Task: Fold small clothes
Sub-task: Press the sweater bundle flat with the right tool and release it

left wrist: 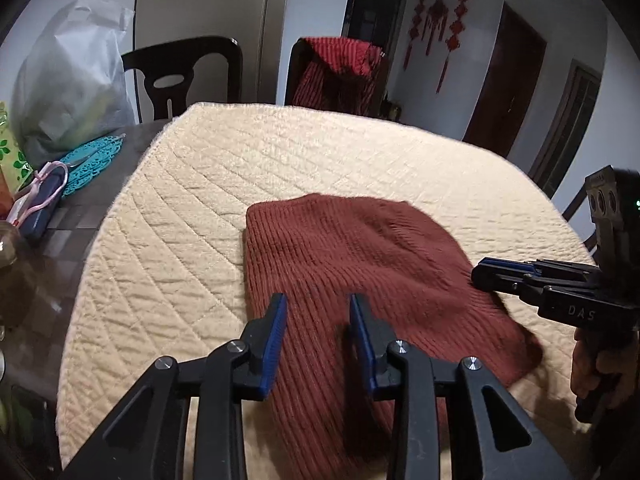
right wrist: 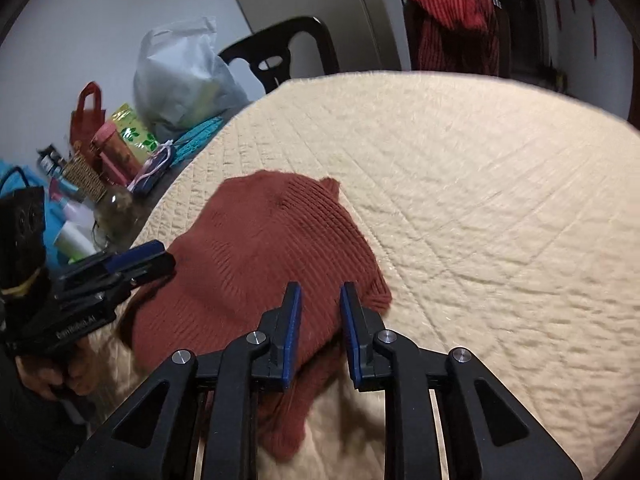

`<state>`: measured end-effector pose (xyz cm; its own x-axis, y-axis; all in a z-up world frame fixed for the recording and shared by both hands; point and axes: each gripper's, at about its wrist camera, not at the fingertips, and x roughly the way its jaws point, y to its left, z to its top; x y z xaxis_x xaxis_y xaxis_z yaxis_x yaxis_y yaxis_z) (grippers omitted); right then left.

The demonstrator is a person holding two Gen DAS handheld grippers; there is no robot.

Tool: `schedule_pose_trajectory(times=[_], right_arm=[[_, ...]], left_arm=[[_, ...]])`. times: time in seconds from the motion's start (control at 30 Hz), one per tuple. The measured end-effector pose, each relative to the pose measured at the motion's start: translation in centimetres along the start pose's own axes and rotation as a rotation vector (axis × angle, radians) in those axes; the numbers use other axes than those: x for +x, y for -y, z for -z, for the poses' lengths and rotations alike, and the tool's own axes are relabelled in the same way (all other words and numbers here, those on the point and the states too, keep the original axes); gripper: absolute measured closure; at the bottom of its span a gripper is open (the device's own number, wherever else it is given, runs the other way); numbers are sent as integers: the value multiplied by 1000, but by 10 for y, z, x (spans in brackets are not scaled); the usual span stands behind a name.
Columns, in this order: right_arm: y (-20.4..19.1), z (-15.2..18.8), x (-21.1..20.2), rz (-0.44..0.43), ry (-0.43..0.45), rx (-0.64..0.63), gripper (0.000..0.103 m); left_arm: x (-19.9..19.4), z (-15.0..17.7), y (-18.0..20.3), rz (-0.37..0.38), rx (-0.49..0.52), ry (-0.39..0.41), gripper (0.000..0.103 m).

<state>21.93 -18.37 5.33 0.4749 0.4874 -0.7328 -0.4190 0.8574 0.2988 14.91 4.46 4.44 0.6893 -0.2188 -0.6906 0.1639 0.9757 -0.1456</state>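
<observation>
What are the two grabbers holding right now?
Nothing. The left gripper and right gripper both hover open above the red knit hat.

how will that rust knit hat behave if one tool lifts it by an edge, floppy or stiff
Probably floppy: the rust knit hat lies slumped flat on the quilted cover with soft wrinkles, so a lifted edge should droop. It looks light for its bulk. The ribbed knit likely grips the quilting, so pushing may bunch it rather than slide it.

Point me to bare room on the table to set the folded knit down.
Free: the quilted cream mat beyond and right of the rust knit garment, out to its far edge by the chairs. Crowded: the dark table strip left of the mat, with the plastic bag, teal trivet, bottles.
</observation>
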Motion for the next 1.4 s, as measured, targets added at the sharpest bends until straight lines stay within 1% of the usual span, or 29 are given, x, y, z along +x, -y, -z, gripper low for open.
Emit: schedule_pose_trajectory(times=[0.1, 0.13, 0.2, 0.27, 0.3, 0.33, 0.43, 0.53, 0.6, 0.7, 0.77, 0.83, 0.93, 1.0, 1.17, 1.27, 1.3, 1.33, 1.4], right_arm=[[-16, 14, -25, -23, 34, -53, 82], [-23, 22, -32, -32, 38, -77, 83], [-33, 31, -36, -53, 30, -107, 87], [-41, 39, -27, -34, 10, -143, 88], [-38, 42, -19, -25, -7, -140, 89], [-34, 42, -13, -25, -18, -125, 92], [-28, 41, -8, -10, -8, -111, 95], [-29, 42, -8, 9, -9, -126, 95], [-29, 42, -9, 6, -11, -121, 95], [-33, 44, -19, 10, -10, -115, 95], [-37, 47, -27, 10, 4, -130, 95], [-40, 51, -31, 6, 0, -142, 95], [-37, 57, -17, 25, -42, -149, 95], [-34, 56, -15, 11, -35, -134, 95], [-36, 55, -15, 25, -35, -142, 95], [-37, 58, -19, 27, -35, -136, 92], [-36, 60, -22, 34, -37, -131, 88], [-35, 62, -24, 35, -34, -130, 86], [-35, 66, -31, 28, -24, -133, 86]], left_arm=[[-19, 12, 5, -29, 9, 16, 70], [-24, 16, 6, -34, 9, 17, 72], [-30, 25, 8, -37, 2, 17, 73], [-29, 34, 10, -34, -1, 8, 73], [-26, 37, 10, -36, -5, 0, 73], [-22, 39, 10, -45, -5, -3, 72], [-21, 42, 10, -49, -8, 10, 72], [-18, 42, 14, -61, 8, 8, 72], [-18, 42, 16, -72, 17, 6, 72], [-24, 41, 18, -82, 9, 2, 72], [-29, 42, 19, -91, 9, 10, 72], [-32, 45, 20, -103, 6, 8, 72], [-28, 52, 20, -108, 1, -6, 72], [-24, 56, 20, -118, -2, -4, 72], [-23, 55, 22, -125, 0, -4, 72], [-25, 56, 23, -129, -3, -3, 72], [-26, 57, 23, -131, -6, -3, 72], [-27, 58, 24, -133, -11, -3, 72], [-30, 59, 25, -140, -17, -3, 72]])
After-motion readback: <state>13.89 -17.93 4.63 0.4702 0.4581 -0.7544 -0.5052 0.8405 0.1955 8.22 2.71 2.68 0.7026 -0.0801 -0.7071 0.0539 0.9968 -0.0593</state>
